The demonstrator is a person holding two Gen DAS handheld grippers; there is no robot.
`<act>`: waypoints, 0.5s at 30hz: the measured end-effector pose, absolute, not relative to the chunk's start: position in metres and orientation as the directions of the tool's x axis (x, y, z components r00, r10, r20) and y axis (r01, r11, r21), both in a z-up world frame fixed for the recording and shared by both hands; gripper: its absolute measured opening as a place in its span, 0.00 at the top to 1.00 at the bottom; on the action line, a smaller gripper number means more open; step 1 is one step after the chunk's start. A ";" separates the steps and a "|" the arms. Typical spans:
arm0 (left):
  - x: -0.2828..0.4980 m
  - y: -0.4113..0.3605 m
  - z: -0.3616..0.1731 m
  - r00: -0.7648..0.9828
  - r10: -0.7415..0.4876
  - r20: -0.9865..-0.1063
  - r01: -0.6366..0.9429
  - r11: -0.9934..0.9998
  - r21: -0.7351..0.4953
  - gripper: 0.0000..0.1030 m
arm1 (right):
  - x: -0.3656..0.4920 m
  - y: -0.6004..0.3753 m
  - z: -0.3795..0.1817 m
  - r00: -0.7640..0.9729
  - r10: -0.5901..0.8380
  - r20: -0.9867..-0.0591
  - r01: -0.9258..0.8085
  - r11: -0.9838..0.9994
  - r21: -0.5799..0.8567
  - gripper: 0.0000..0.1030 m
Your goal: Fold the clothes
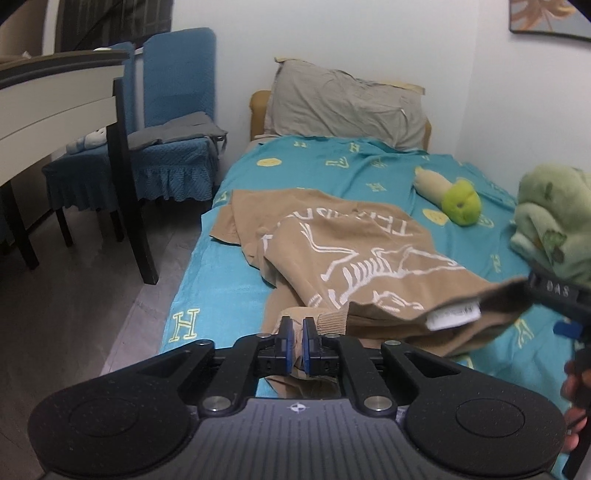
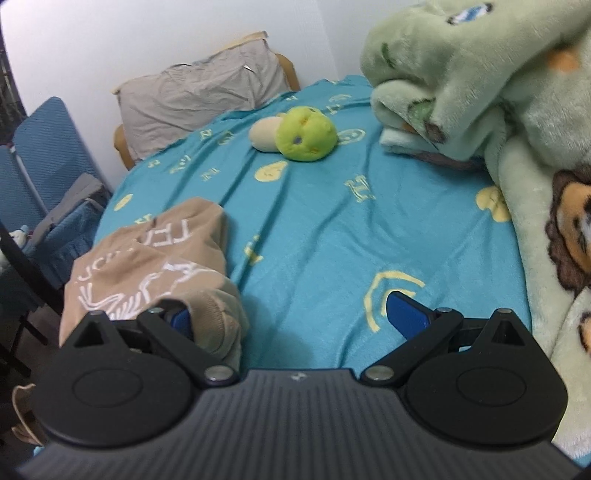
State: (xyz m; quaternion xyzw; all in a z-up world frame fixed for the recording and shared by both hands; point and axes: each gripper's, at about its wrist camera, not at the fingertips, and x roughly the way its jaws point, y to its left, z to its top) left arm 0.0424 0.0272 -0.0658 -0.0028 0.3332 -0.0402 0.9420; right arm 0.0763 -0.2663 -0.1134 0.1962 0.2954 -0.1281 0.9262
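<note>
On the bed (image 1: 229, 291), which filled a narrow room against a white wall (image 1: 332, 33), a turquoise sheet (image 2: 325, 229) printed with pale yellow letters and round faces lay smooth. The tan sweatshirt (image 1: 354, 258), bearing a white skeleton print, sprawled across the near left part of it, partly doubled over. A grey pillow (image 1: 343, 107) leaned against the headboard, a small green and cream plush toy (image 1: 456, 199) sat beyond the sweatshirt, and a bundled green fleece blanket (image 2: 480, 74) rose along the wall side. Beside the bed stood two blue-covered chairs (image 1: 173, 122) and a white desk (image 1: 51, 103) on a grey floor (image 1: 74, 295).

The left gripper (image 1: 297, 341) had its blue pads almost together, with a ribbed cuff of the sweatshirt between them. The right gripper (image 2: 288, 317) was spread wide above the sheet, its left finger against the sweatshirt's hem, pinching nothing.
</note>
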 end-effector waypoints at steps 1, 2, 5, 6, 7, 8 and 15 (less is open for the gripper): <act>0.040 0.027 -0.065 0.774 -0.078 -0.629 0.073 0.997 -0.034 0.89 | 0.077 -0.265 -0.113 0.795 -0.119 -0.595 0.349 0.892 0.287 0.01; 0.037 0.028 -0.065 0.772 -0.079 -0.630 0.072 0.997 -0.036 0.85 | 0.077 -0.264 -0.112 0.796 -0.117 -0.594 0.346 0.893 0.288 0.01; 0.030 0.029 -0.061 0.773 -0.080 -0.629 0.066 0.997 -0.046 0.69 | 0.078 -0.265 -0.113 0.794 -0.105 -0.598 0.344 0.890 0.300 0.01; 0.028 0.029 -0.059 0.778 -0.081 -0.623 0.062 0.997 -0.053 0.62 | 0.078 -0.266 -0.113 0.793 -0.101 -0.601 0.344 0.888 0.305 0.01; 0.026 0.030 -0.056 0.786 -0.082 -0.613 0.060 0.997 -0.057 0.58 | 0.078 -0.267 -0.113 0.792 -0.099 -0.602 0.345 0.886 0.309 0.01; 0.024 0.030 -0.053 0.794 -0.083 -0.602 0.058 0.996 -0.062 0.51 | 0.078 -0.267 -0.113 0.792 -0.097 -0.602 0.346 0.885 0.313 0.01; 0.016 0.013 -0.042 0.853 -0.135 -0.505 0.131 0.990 -0.045 0.21 | 0.078 -0.268 -0.112 0.795 -0.078 -0.601 0.339 0.880 0.334 0.01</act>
